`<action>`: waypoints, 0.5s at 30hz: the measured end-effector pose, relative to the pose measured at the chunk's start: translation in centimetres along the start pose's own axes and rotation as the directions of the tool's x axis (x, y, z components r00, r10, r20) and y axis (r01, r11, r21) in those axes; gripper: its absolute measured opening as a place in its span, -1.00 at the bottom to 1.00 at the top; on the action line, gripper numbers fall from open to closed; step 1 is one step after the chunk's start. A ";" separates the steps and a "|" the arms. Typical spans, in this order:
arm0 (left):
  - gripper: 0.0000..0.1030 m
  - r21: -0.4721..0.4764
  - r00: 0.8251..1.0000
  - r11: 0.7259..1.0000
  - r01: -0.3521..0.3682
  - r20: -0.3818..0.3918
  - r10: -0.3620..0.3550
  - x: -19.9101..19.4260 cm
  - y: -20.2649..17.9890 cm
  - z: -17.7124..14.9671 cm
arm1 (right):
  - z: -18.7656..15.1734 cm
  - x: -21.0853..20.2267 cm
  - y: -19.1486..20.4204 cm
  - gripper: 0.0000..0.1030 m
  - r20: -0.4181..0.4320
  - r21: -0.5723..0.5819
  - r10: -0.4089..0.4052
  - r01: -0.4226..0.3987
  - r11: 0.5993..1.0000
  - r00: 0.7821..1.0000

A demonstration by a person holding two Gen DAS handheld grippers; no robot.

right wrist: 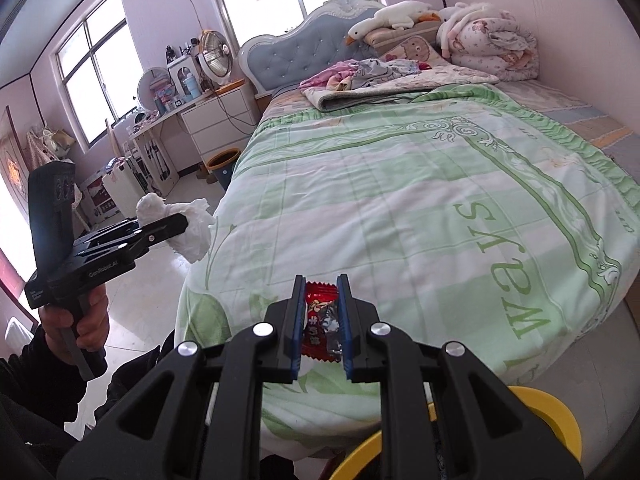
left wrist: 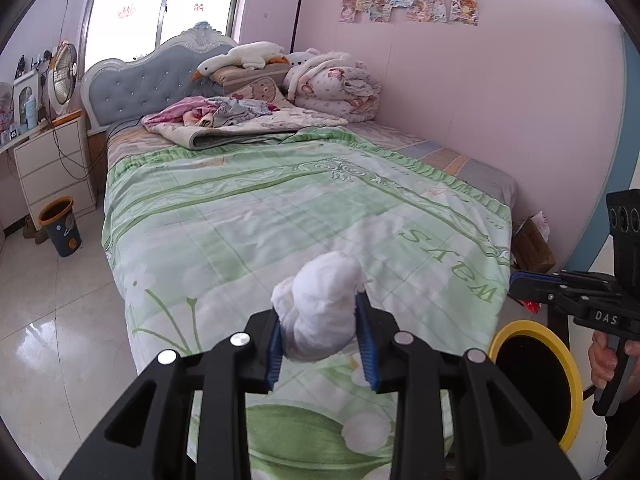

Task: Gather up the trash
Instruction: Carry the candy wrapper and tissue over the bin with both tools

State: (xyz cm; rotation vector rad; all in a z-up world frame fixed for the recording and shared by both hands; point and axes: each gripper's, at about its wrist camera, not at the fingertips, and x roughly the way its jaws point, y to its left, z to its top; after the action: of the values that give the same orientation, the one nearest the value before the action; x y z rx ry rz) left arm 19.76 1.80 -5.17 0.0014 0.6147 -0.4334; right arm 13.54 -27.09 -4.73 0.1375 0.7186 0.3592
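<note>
A: Left gripper (left wrist: 322,336) is clamped on the crumpled tissue (left wrist: 320,312), right gripper (right wrist: 322,324) pinched nearly shut on the red candy wrapper (right wrist: 320,320) — both above the bed's foot.

B: Keep both squeezed; release only once directly over the yellow-rimmed bin (left wrist: 576,384) — tissue drifts.

Two grippers: the left gripper (left wrist: 320,320) holds one wad of tissue (left wrist: 320,308), the right gripper (right wrist: 322,320) one red wrapper (right wrist: 322,320). One yellow-rimmed bin (left wrist: 552,380) sits below them.
</note>
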 end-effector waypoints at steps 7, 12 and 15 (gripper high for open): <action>-0.43 0.066 0.996 0.995 0.072 0.043 -0.075 -2.2 -4.5 -0.1 | -1.3 -4.2 -1.8 -0.71 0.046 0.047 -0.060 0.057 0.997 0.997; -0.43 0.119 0.992 0.987 0.106 0.055 -0.113 -2.9 -7.8 -0.1 | -2.4 -6.3 -3.2 -0.71 0.072 0.079 -0.089 0.083 0.993 0.993; -0.43 0.149 0.989 0.981 0.125 0.055 -0.134 -3.3 -9.7 -0.2 | -3.2 -7.5 -4.2 -0.71 0.087 0.104 -0.101 0.092 0.990 0.991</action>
State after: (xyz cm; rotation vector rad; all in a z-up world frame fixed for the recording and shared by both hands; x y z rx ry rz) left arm 13.42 -5.71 -2.26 0.0863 0.5196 -0.6016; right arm 7.40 -33.75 -3.49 0.2123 0.6493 0.2231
